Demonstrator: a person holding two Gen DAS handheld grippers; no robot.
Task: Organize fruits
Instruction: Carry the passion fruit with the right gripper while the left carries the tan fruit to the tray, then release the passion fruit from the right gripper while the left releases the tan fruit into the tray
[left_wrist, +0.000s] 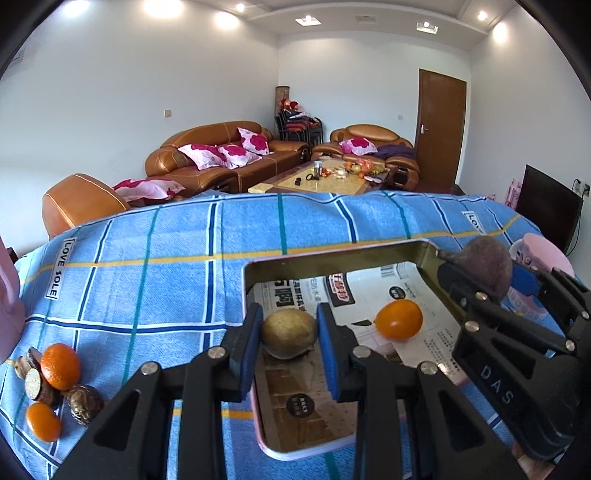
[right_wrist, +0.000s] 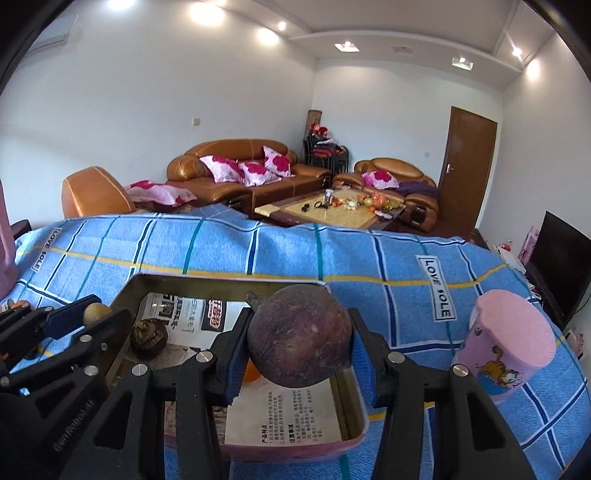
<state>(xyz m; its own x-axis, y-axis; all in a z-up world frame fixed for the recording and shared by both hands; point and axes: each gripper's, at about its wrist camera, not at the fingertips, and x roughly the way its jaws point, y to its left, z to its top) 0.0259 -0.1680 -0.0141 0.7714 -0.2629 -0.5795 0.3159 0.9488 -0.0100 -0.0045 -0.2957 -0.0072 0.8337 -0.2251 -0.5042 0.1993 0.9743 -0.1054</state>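
Note:
My left gripper (left_wrist: 290, 338) is shut on a small tan round fruit (left_wrist: 290, 328) and holds it over the near left part of the metal tray (left_wrist: 332, 256). The tray is lined with newspaper and holds an orange (left_wrist: 399, 319). My right gripper (right_wrist: 299, 354) is shut on a dark purple round fruit (right_wrist: 299, 334) above the tray's right side (right_wrist: 356, 406); it also shows in the left wrist view (left_wrist: 487, 266). A brown ridged fruit (right_wrist: 149, 338) lies in the tray below the left gripper (right_wrist: 79, 317).
On the blue checked cloth (left_wrist: 166, 280) at the left lie two oranges (left_wrist: 60, 365), cut brown pieces (left_wrist: 33, 380) and a brown ridged fruit (left_wrist: 85, 402). A pink cup (right_wrist: 509, 347) stands right of the tray. Sofas and a coffee table lie beyond.

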